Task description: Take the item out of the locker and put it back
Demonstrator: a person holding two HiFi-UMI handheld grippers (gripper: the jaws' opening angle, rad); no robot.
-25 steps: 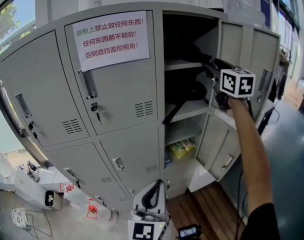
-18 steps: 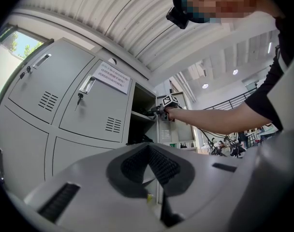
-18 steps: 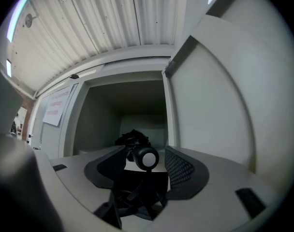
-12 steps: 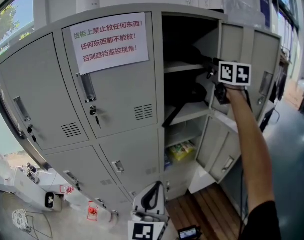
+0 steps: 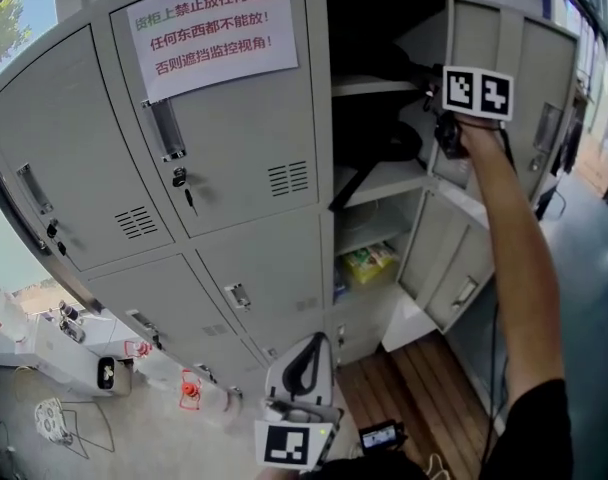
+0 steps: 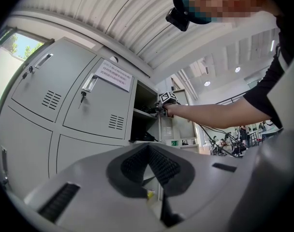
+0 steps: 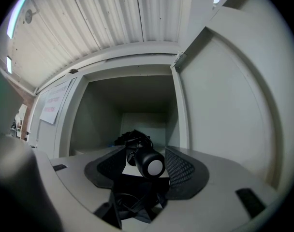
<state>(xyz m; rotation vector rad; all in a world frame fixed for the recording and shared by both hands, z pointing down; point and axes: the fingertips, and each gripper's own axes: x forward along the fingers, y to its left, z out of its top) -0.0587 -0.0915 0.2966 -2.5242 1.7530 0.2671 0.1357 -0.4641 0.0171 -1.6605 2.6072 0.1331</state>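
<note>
The grey locker has its right-hand column of doors swung open. My right gripper is raised to the mouth of the top compartment. In the right gripper view a black folded umbrella lies on that shelf. Its round handle points back at me between the jaws of my right gripper. The jaws stand wide, with a strip of shelf showing beside the handle, so the pads do not press on it. My left gripper hangs low in front of the locker, its tips together and nothing in them.
A black bag with a hanging strap fills the second compartment, and yellow packets lie in the third. Open doors stand right of my arm. A paper notice and a key are on the closed door. Bottles stand on the floor.
The head view has shifted, so the locker sits lower and closer. My right gripper stays at the mouth of the top compartment. The left gripper has not moved.
</note>
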